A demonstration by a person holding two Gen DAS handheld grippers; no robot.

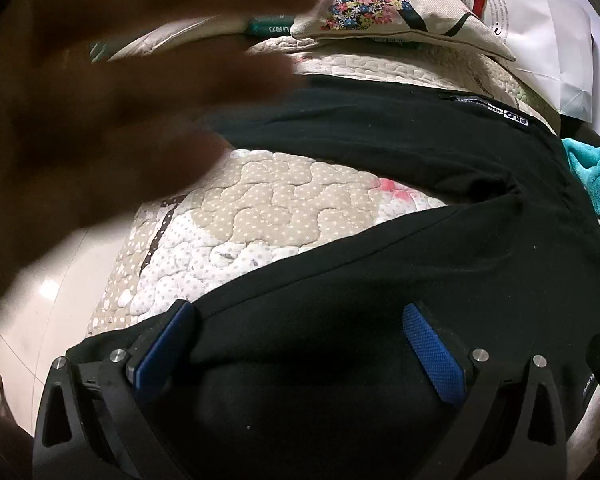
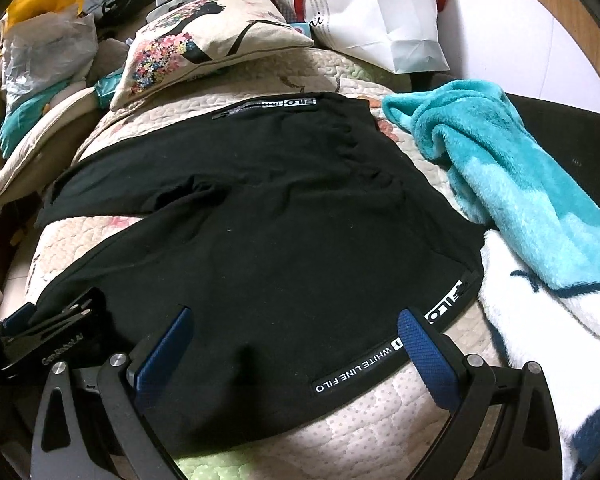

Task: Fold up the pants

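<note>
In the left wrist view, my left tool (image 1: 298, 340) is open, and its 2 blue pads stand wide apart over the black pants (image 1: 400, 264). Nothing is between the pads except the fabric lying under them. The pants are spread on the quilted bed cover (image 1: 268, 208), with the 2 legs going to the left and a gap of quilt between them. A blurred hand (image 1: 112, 92) covers the upper left part of this view, very close to the camera. Behind the pants I see a flowered cushion (image 1: 380, 4) and a white paper bag (image 1: 548, 32). A teal blanket (image 1: 596, 184) is at the right edge.

In the right wrist view, my right tool (image 2: 296, 344) is also open, pads far apart. Its right pad is just beside the white lettered stripe (image 2: 364, 368) on the near edge of the pants (image 2: 260, 208). The left tool (image 2: 52, 328) shows at the lower left, over the near leg. The teal blanket (image 2: 500, 168) lies on the right and touches the waist side of the pants. The flowered cushion (image 2: 204, 36) and the white paper bag (image 2: 380, 8) are behind, and a plastic bag (image 2: 48, 32) is at the upper left.
</note>
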